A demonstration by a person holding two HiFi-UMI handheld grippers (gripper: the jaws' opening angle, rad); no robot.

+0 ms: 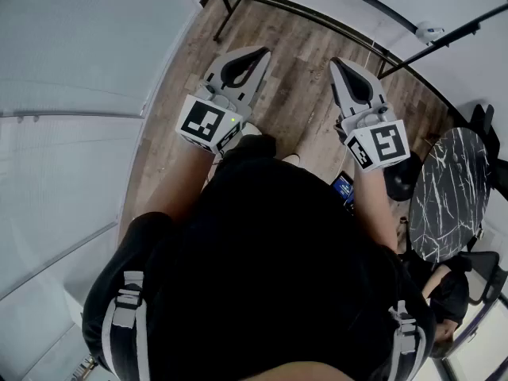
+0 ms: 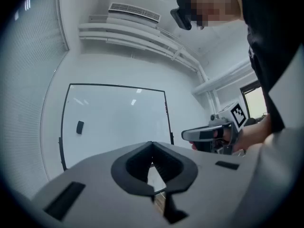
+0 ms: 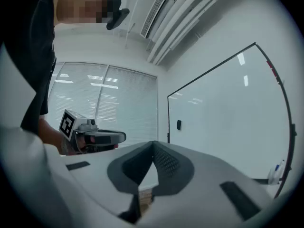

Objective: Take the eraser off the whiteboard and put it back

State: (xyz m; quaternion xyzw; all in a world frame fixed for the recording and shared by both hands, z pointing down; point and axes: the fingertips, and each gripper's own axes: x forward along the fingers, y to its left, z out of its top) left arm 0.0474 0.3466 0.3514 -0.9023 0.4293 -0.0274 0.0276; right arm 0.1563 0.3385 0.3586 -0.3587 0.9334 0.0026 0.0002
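A small dark eraser [image 2: 80,127] sticks to the left part of a black-framed whiteboard [image 2: 118,122], well ahead of both grippers. The right gripper view shows the same eraser [image 3: 178,124] near the left edge of the whiteboard [image 3: 228,113]. My left gripper [image 1: 255,54] and right gripper [image 1: 339,63] are held side by side in front of my body, level, over a wooden floor. Both have their jaws together with nothing between them. Each gripper also appears in the other's view: the right gripper [image 2: 185,136] and the left gripper [image 3: 122,137].
The whiteboard's stand legs [image 1: 226,6] rest on the wooden floor [image 1: 294,94] ahead. A round marble-topped table [image 1: 448,193] with black chairs [image 1: 476,268] is at my right. Window blinds [image 3: 109,108] are on the left wall. Markers [image 3: 277,171] sit at the board's lower right.
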